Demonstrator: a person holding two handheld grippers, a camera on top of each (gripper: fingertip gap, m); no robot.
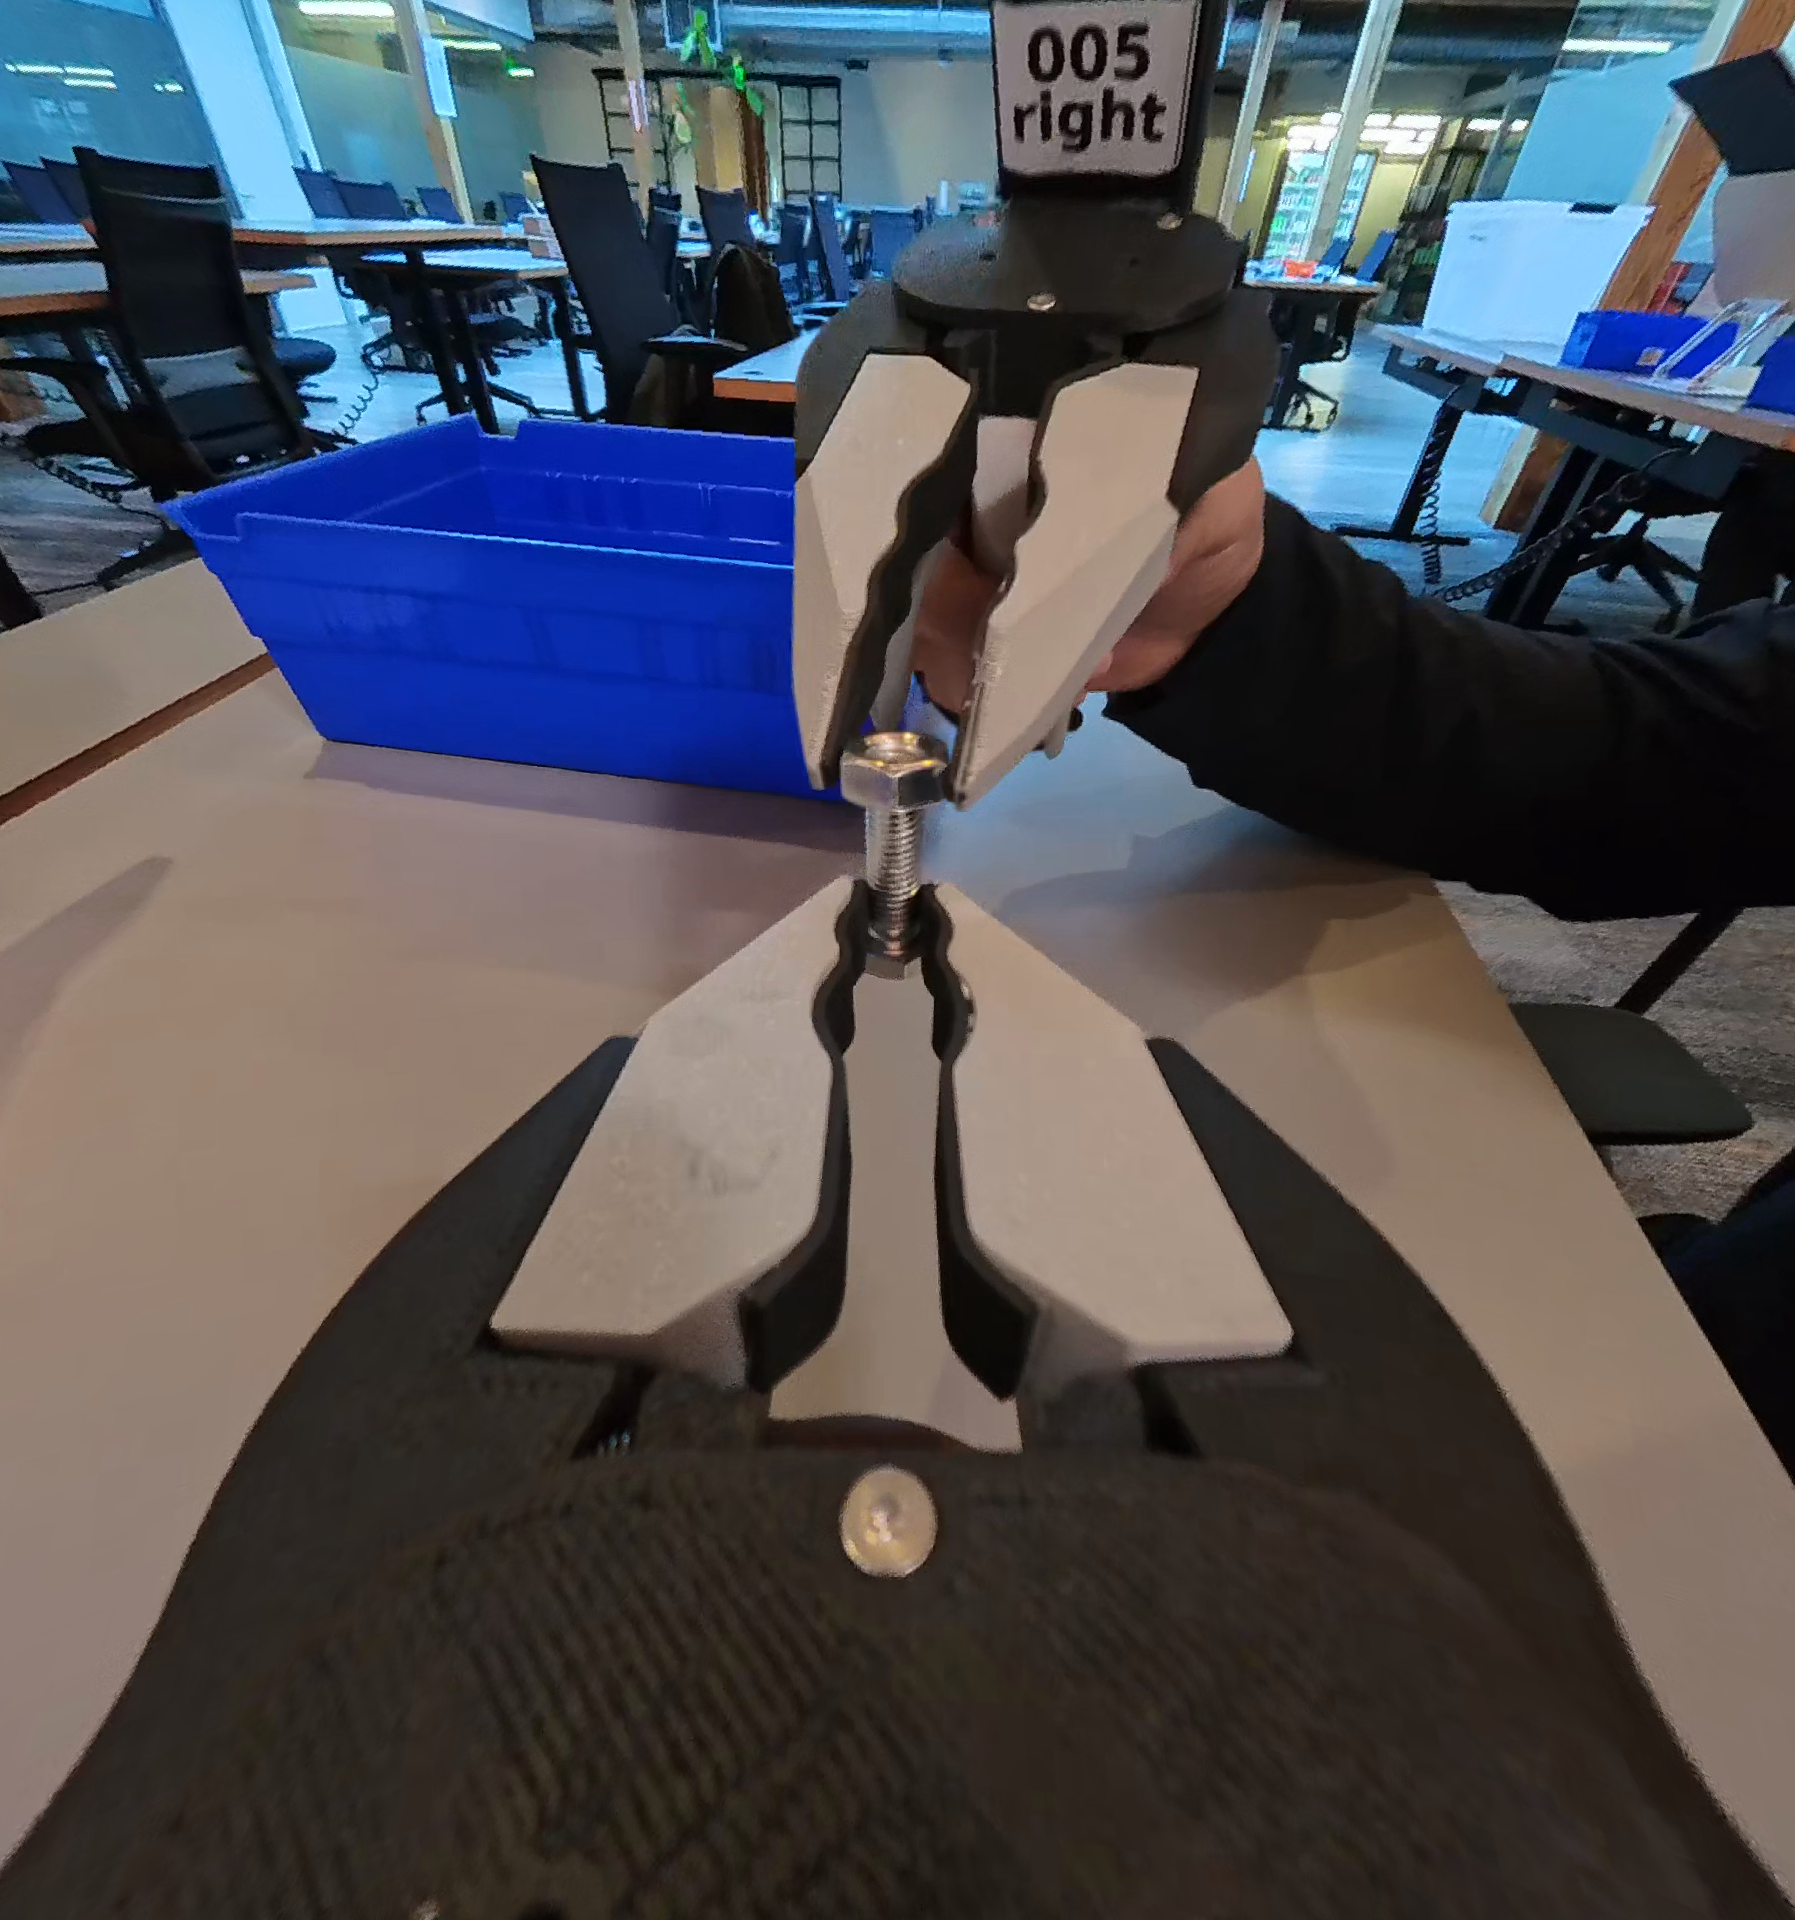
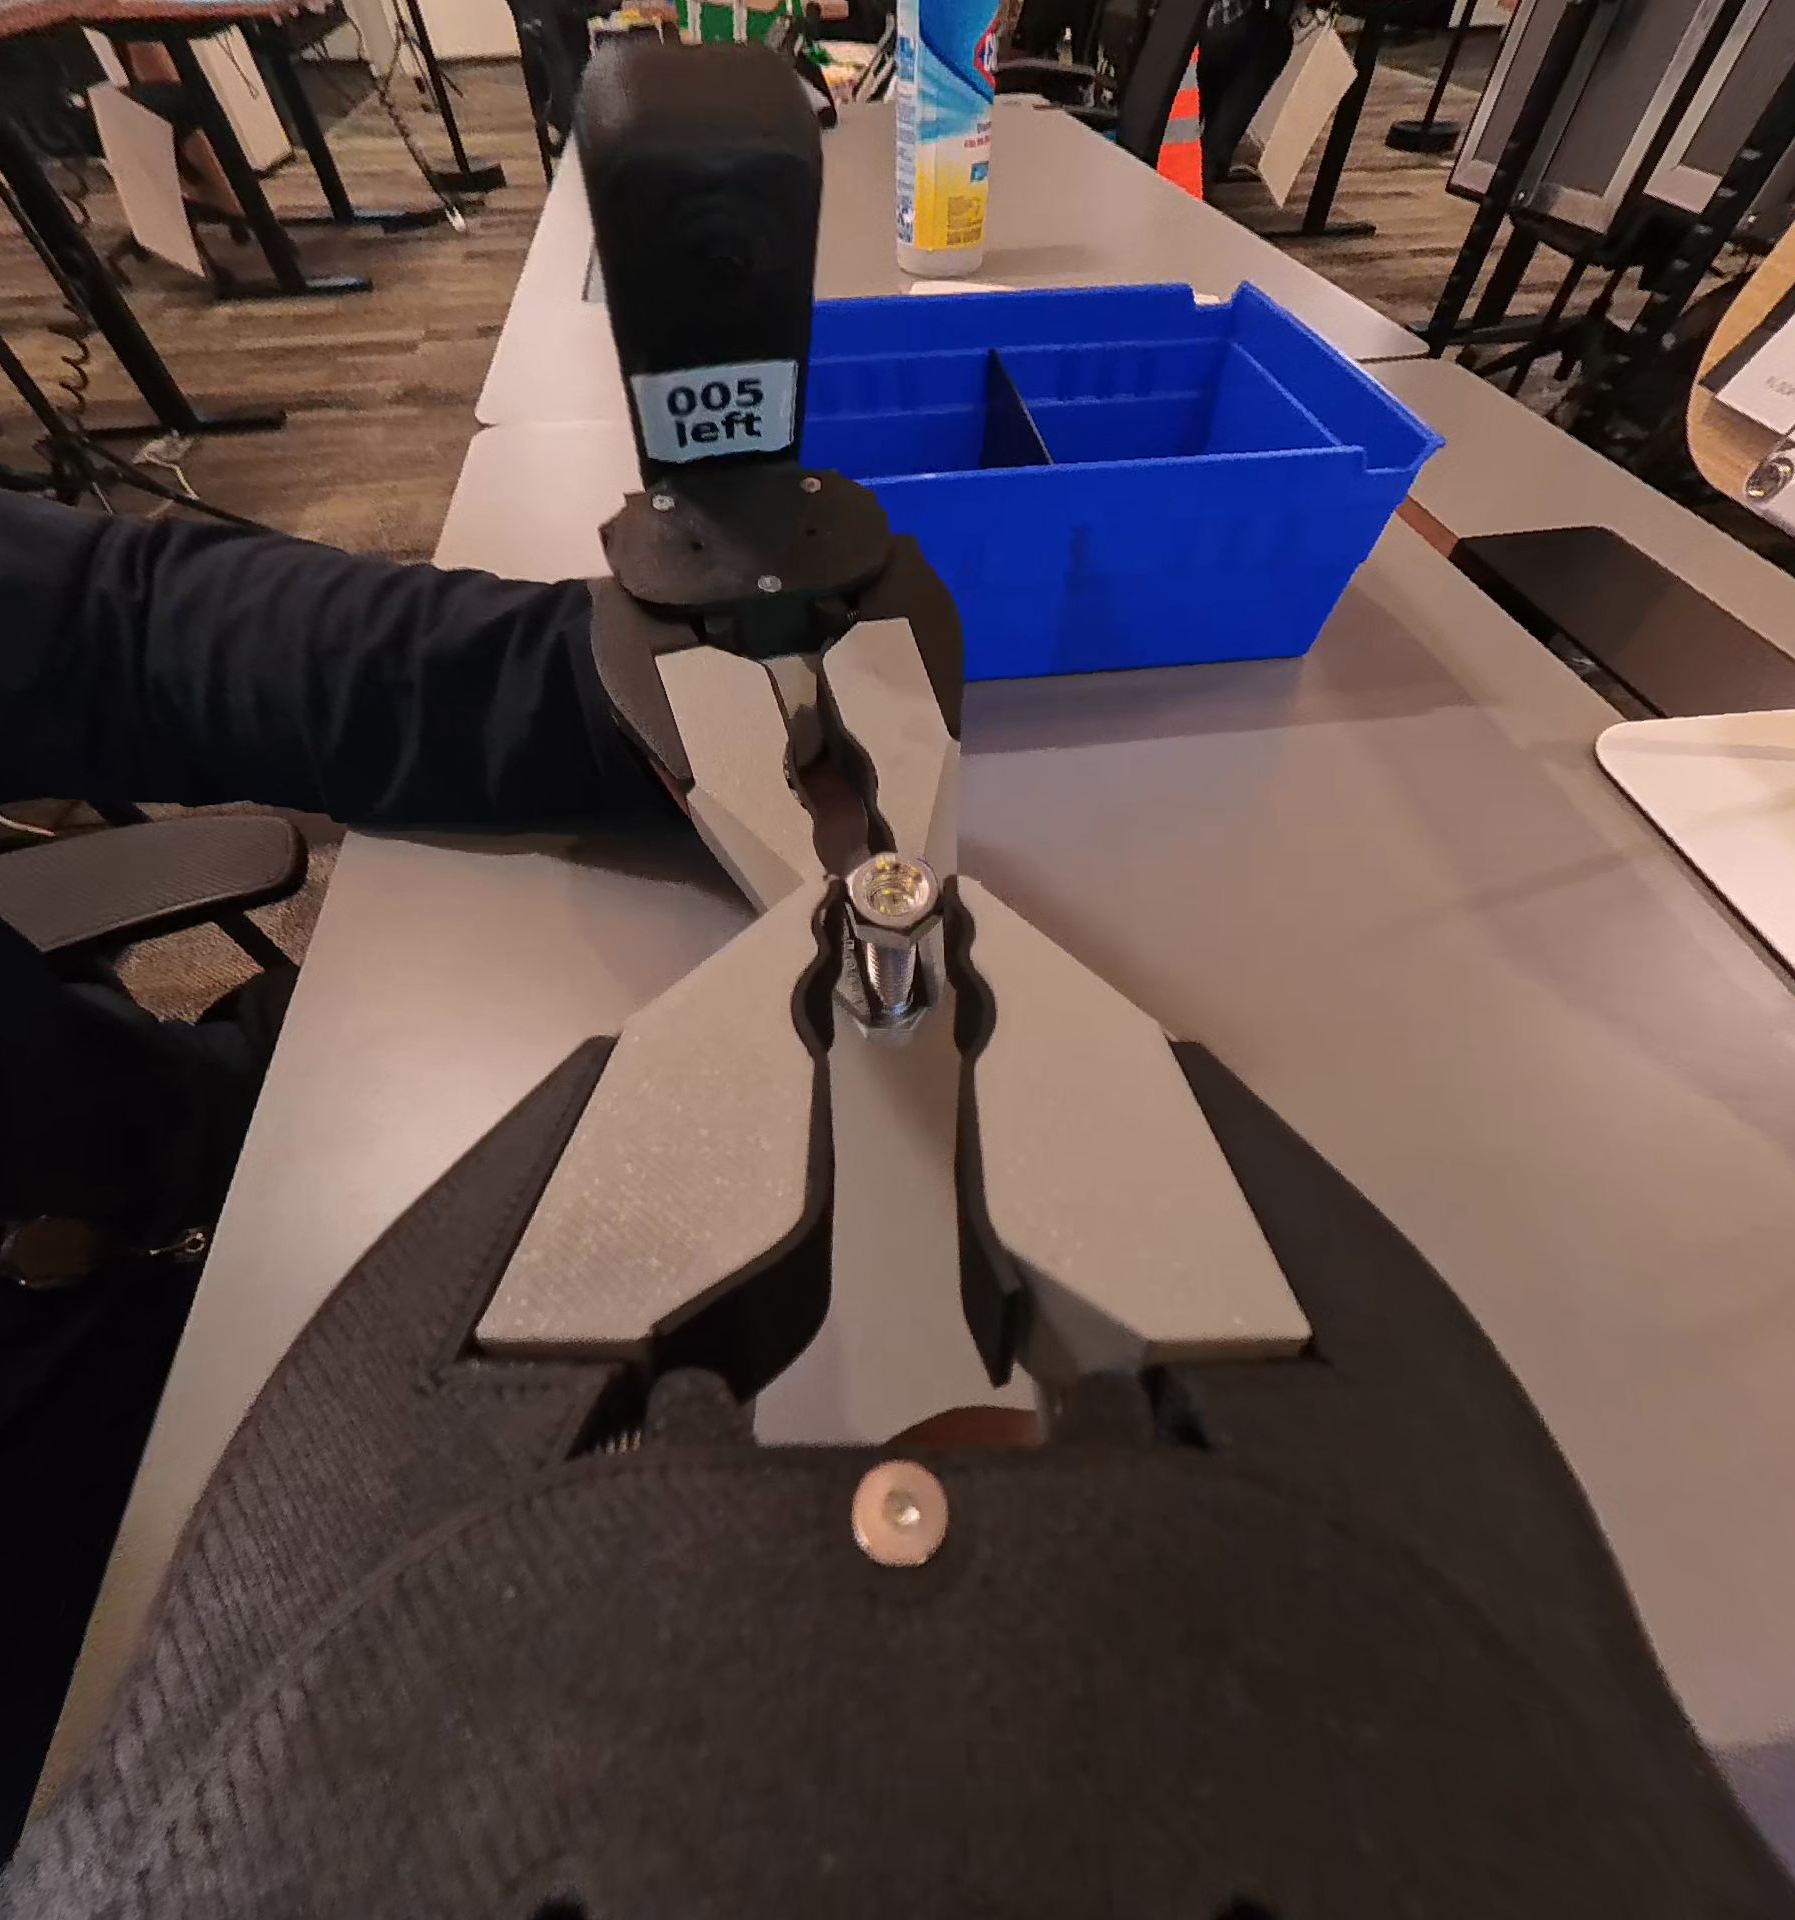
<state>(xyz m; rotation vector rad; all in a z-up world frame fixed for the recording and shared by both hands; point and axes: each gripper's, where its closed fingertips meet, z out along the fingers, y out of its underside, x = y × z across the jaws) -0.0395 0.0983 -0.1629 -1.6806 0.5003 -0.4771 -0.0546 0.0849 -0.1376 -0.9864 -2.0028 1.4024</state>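
Left tool (image 1: 891, 940) is clamping the bolt (image 1: 888, 862) near its head at frame centre, steadying it upright over the surface (image 1: 353, 1039). My right tool (image 2: 888, 935) is pinching the nut (image 2: 890, 896) on top, probably so it can turn while the bolt is staying fixed.

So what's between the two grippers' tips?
In the left wrist view, the bolt's bare threaded shank spans from the left gripper to the nut in the right gripper.

grippers 2 (image 1: 891, 920) (image 1: 893, 774) | bolt 1 (image 1: 891, 862) | nut 1 (image 1: 893, 771) | blue bin 1 (image 1: 477, 613)
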